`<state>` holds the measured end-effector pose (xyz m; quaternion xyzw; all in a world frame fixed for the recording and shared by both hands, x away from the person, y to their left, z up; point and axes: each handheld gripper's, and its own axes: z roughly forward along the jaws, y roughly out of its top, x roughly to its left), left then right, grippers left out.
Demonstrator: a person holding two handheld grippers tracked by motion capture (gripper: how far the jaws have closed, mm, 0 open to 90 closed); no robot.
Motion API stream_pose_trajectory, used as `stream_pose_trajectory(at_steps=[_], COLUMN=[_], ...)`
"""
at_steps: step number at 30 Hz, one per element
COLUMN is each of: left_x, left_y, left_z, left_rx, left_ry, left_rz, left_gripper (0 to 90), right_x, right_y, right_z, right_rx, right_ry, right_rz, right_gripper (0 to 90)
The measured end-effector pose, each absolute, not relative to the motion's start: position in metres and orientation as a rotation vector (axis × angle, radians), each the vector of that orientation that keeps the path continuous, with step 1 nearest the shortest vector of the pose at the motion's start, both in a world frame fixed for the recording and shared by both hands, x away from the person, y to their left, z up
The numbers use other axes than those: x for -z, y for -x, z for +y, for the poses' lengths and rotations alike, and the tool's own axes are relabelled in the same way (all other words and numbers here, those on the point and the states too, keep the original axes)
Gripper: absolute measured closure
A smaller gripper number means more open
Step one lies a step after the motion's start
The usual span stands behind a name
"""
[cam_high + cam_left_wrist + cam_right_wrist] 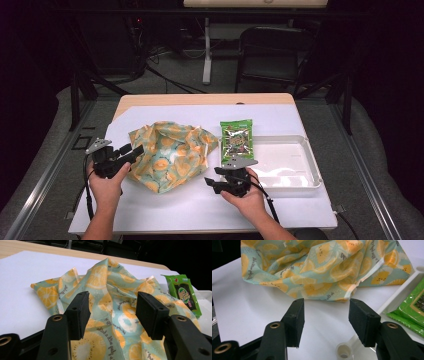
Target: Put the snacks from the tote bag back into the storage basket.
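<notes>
A crumpled bag of pale green fabric with orange citrus slices (pixel 170 152) (pixel 112 302) (pixel 322 267) lies on the white table cover. My left gripper (pixel 134 152) (pixel 112 312) is open at the bag's left edge, its jaws standing over the fabric without closing on it. My right gripper (pixel 209 183) (pixel 325 317) is open too, low over the bare cover a short way from the bag's near right corner. A green snack packet (pixel 238 138) (pixel 185 293) (pixel 412 307) lies across the far left rim of a white tray (pixel 300 172) (pixel 397 296).
The white cover (pixel 200 210) ends near the person's side; bare wood (pixel 205 99) shows at the table's far edge. A small white round piece (pixel 343 352) sits at the tray's corner below my right jaws. A black chair (pixel 272 52) and stand legs are beyond the table.
</notes>
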<state>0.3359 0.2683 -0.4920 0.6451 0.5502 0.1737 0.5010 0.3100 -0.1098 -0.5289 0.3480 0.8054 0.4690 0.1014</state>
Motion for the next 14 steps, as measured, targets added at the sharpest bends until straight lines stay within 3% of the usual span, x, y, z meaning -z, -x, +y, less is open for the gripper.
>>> stream_pose_trajectory(at_steps=[14], left_x=[0.492], left_y=[-0.3362], left_z=[0.2702], left_rx=[-0.426], left_ry=[-1.552], left_rz=[1.337], left_gripper=[43.8], right_x=[0.531], right_y=[-0.31], right_z=[-0.1092], right_rx=[-1.406], right_ry=[-1.043], right_rz=[2.385], right_gripper=[45.8])
